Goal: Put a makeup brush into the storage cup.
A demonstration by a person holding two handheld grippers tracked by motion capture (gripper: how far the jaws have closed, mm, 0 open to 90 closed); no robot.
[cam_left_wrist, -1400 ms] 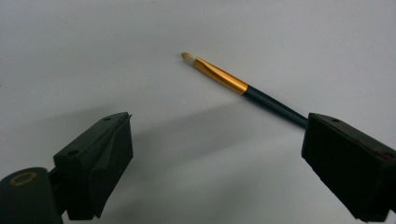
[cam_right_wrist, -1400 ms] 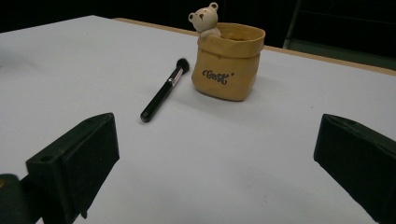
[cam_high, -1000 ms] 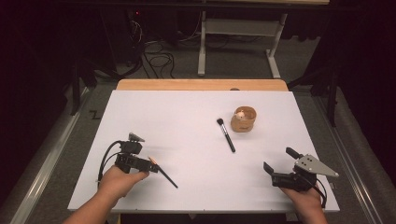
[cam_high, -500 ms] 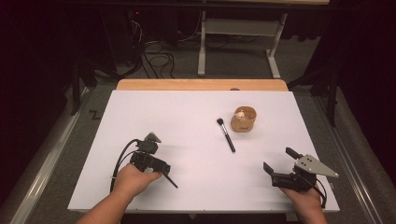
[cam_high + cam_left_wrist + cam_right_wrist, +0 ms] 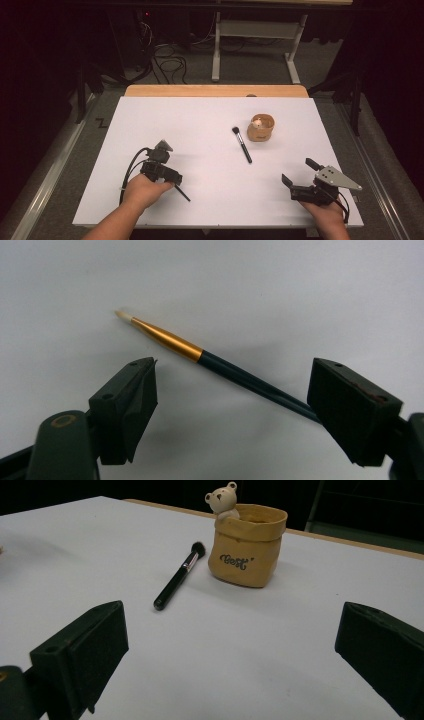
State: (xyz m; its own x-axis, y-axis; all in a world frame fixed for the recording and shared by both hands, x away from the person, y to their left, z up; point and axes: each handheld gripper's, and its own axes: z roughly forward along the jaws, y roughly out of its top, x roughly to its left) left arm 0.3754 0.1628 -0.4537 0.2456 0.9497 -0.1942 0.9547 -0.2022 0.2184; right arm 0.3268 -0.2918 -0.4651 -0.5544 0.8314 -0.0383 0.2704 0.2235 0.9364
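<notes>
Now the left gripper (image 5: pixel 232 390) – closing, not gripping – straddles the thin brush (image 5: pixel 200 354).

a thin paintbrush (image 5: pixel 200 356) with a dark handle, gold ferrule and small pale tip lies flat on the white table (image 5: pixel 200 130), near its front left corner, slanting across the surface with its handle end by the left gripper (image 5: pixel 172 176).

Table brightly, evenly lit; surroundings dark; soft shadows.

Black brush (image 5: pixel 177 582) beside bear pot (image 5: pixel 247 545), tool (image 5: pixel 230 655) open
</notes>
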